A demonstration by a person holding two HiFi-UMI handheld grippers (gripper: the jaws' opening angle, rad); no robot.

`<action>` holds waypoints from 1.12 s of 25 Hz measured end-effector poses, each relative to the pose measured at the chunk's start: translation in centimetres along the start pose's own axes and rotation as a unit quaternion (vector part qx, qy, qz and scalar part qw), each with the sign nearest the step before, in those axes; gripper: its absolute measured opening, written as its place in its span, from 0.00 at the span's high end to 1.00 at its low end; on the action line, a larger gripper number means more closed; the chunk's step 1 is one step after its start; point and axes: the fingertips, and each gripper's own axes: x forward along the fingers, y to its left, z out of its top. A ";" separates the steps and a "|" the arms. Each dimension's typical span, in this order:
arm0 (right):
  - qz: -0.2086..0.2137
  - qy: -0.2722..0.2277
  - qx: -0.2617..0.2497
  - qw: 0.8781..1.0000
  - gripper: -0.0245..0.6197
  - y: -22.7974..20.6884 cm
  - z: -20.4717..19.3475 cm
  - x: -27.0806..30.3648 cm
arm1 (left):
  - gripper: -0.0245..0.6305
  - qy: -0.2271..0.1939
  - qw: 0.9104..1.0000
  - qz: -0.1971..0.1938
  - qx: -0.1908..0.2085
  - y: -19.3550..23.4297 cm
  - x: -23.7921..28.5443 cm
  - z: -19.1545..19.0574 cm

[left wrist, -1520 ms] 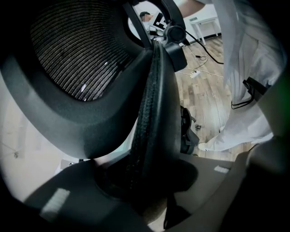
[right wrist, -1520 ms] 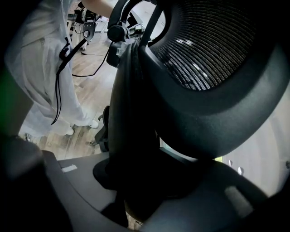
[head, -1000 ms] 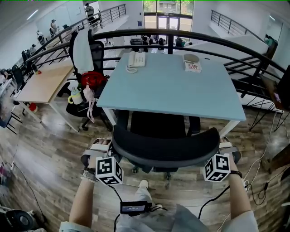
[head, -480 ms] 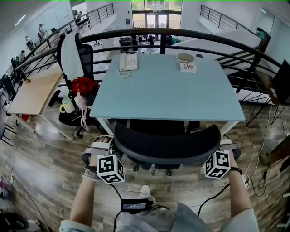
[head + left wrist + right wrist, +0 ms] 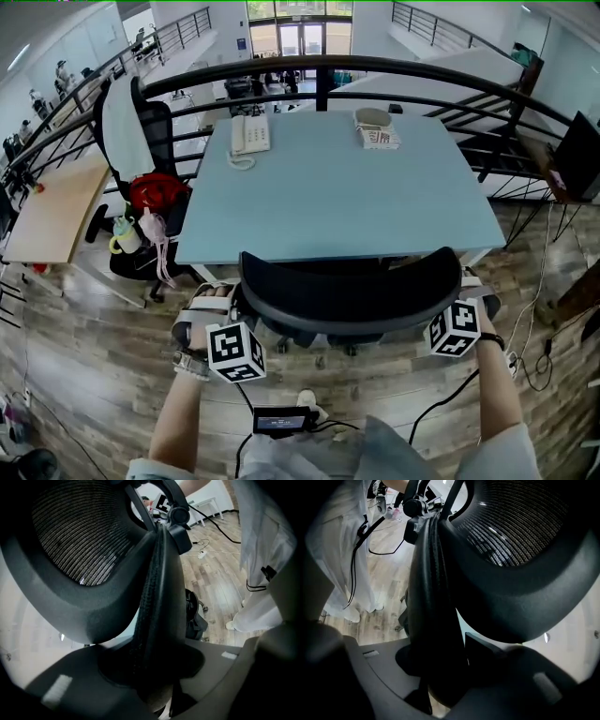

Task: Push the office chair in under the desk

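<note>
Head view: the office chair (image 5: 349, 292) stands at the near edge of the light blue bench (image 5: 347, 197), its seat tucked beneath the top and its curved black backrest just short of the edge. On the far part of the bench sit a white telephone (image 5: 249, 136) and a small box (image 5: 377, 137) whose red print is too small to read. To the left is a second chair (image 5: 141, 131) draped in white, with a red bag (image 5: 156, 191) on its seat. A black railing (image 5: 319, 66) curves behind, and cables (image 5: 539, 356) lie on the wooden floor (image 5: 94, 356). The left claw (image 5: 232, 302) meets the backrest's left end and the right claw (image 5: 462, 287) its right end. Left gripper view: the claw is part closed, clamped on the backrest's padded rim, with mesh above and a white garment (image 5: 267, 569) at the right. Right gripper view: the claw, likewise part closed, grips the opposite rim, and nothing else sits between its jaws.
</note>
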 end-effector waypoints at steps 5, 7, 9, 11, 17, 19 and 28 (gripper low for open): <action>-0.006 0.009 0.009 1.000 0.66 -1.4 0.1 1.2 | 0.73 -0.005 1.000 0.002 0.005 1.4 1.5 -0.3; -0.005 0.012 0.012 1.000 0.66 -1.7 0.2 1.8 | 0.73 -0.006 1.000 0.002 0.006 1.9 2.1 -0.6; -0.006 0.015 0.014 1.000 0.66 -2.1 0.2 2.3 | 0.73 -0.008 1.000 0.002 0.007 2.3 2.5 -0.8; -0.007 0.017 0.016 1.000 0.66 -2.5 0.3 2.7 | 0.73 -0.009 1.000 0.003 0.008 2.7 3.0 -0.9; -0.011 0.022 0.024 0.999 0.65 -3.6 0.3 3.7 | 0.73 -0.012 1.000 0.003 0.009 3.7 4.1 -1.1; -0.013 0.023 0.026 0.999 0.65 -4.0 0.3 4.0 | 0.73 -0.013 1.000 0.005 0.010 4.0 4.4 -1.2; -0.017 0.020 0.027 0.999 0.65 -5.6 0.3 5.3 | 0.73 -0.011 1.000 0.007 0.010 5.5 5.7 -1.2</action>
